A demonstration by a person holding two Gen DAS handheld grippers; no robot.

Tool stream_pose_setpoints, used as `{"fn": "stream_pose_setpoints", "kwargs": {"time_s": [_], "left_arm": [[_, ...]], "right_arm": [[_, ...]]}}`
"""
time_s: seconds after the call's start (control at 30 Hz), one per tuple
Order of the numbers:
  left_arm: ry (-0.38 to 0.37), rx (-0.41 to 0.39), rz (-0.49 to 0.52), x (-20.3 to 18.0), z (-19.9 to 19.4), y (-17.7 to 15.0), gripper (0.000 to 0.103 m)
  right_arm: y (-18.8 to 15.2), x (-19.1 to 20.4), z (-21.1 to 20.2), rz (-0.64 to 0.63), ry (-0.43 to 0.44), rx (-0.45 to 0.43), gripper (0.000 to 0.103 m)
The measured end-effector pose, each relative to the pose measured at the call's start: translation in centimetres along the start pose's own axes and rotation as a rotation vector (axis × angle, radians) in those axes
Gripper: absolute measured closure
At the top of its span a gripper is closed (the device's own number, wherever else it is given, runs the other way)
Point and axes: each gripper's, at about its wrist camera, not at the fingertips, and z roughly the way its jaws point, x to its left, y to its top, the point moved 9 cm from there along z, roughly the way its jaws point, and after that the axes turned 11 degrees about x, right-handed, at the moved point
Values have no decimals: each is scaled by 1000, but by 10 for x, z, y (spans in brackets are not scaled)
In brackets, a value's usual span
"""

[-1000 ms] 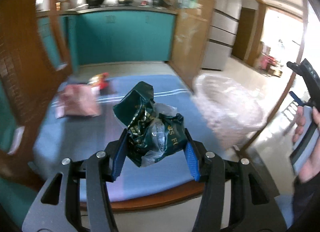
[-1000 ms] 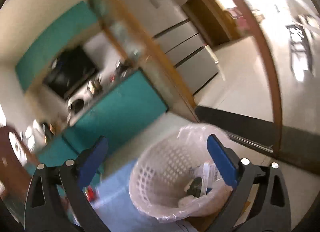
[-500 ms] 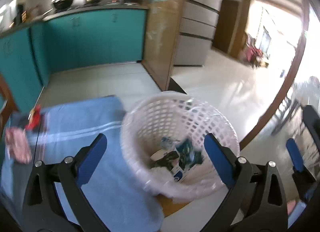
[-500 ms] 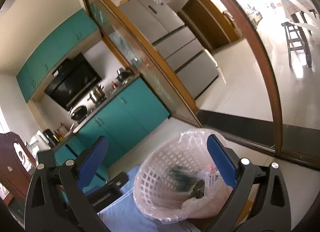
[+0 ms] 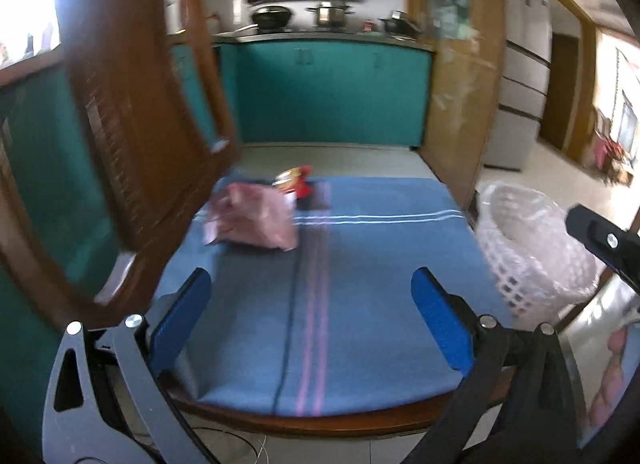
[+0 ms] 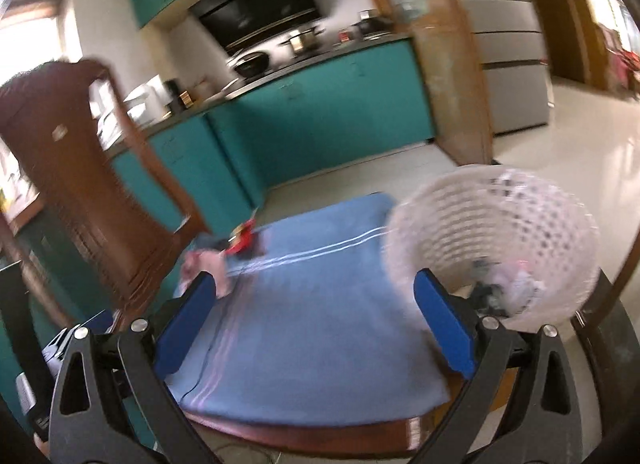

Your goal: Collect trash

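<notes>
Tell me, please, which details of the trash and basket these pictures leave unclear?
- Pink crumpled wrapper: print unreadable, motion blur in the left wrist view; the right wrist view's blue tool finger partly covers it.
- Red and yellow snack packet: brand too small and blurred.
- White lattice plastic basket: contents smeared by blur; in the left wrist view its rim hides them.
</notes>
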Motion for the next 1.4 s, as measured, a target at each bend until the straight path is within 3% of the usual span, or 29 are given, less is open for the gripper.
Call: {"fn": "stream_pose_setpoints", "kwargs": {"time_s": [0.13,0.63,1.13,1.27,1.4], "left_arm": [[14,23,-9,10,11,-4,3],[7,34,14,3,8,-9,3],[18,62,22,-4,20,-12,3],[18,92,25,-10,40,2,3],[94,111,36,-12,80,36,3]], "right_arm": [[-10,17,7,-63,-5,27,6],[-15,18,19,-87,-43,45,6],[-15,19,16,-93,-16,50,6],[-13,17,17,-83,-13,53,6],[-11,15,20,-68,-7,53,6]]}}
